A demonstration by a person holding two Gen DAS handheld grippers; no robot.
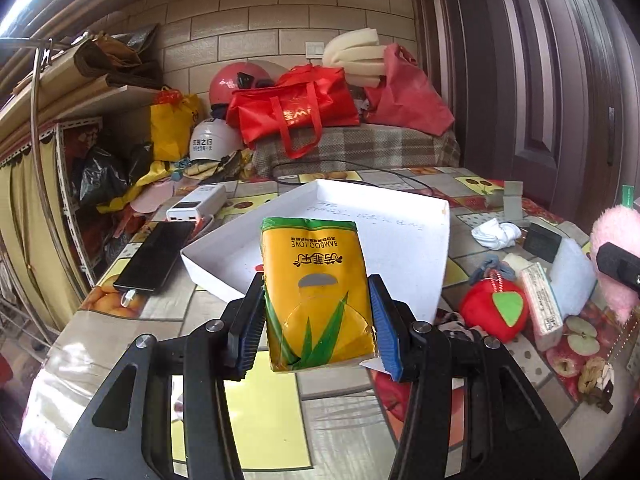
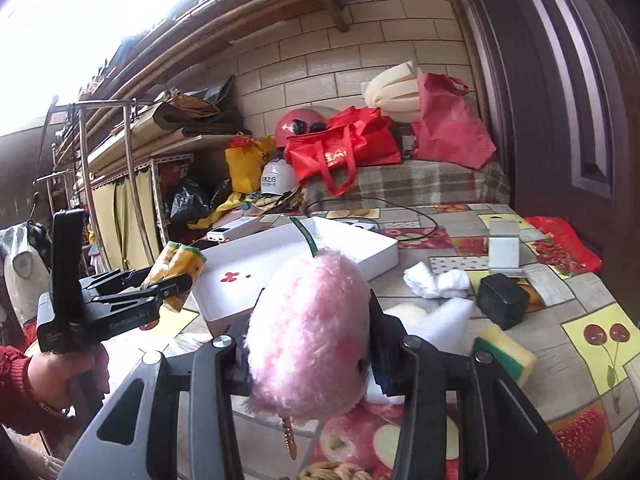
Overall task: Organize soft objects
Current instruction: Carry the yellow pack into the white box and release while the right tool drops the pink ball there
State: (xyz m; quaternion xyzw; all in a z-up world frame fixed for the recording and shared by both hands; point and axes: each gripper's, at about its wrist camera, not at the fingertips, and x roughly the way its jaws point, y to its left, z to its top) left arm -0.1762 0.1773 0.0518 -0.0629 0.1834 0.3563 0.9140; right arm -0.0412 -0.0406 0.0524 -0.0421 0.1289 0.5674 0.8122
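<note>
My left gripper (image 1: 318, 322) is shut on a yellow tissue pack (image 1: 316, 288) with green leaf print, held above the table just in front of a white shallow box (image 1: 400, 220). In the right wrist view the left gripper (image 2: 172, 284) and the tissue pack (image 2: 178, 264) hang left of the white box (image 2: 240, 276). My right gripper (image 2: 308, 344) is shut on a pink fluffy plush toy (image 2: 308, 328) above the table. The plush toy also shows at the right edge of the left wrist view (image 1: 616, 248).
On the fruit-print tablecloth (image 1: 256, 404) lie a red plush apple (image 1: 494, 308), a white sock (image 1: 496, 232), a black box (image 2: 504, 306), a yellow-green sponge (image 2: 506, 354), white foam (image 2: 444, 320), a phone (image 1: 154, 256) and a power bank (image 1: 196, 204). Red bags (image 1: 296, 104) sit behind.
</note>
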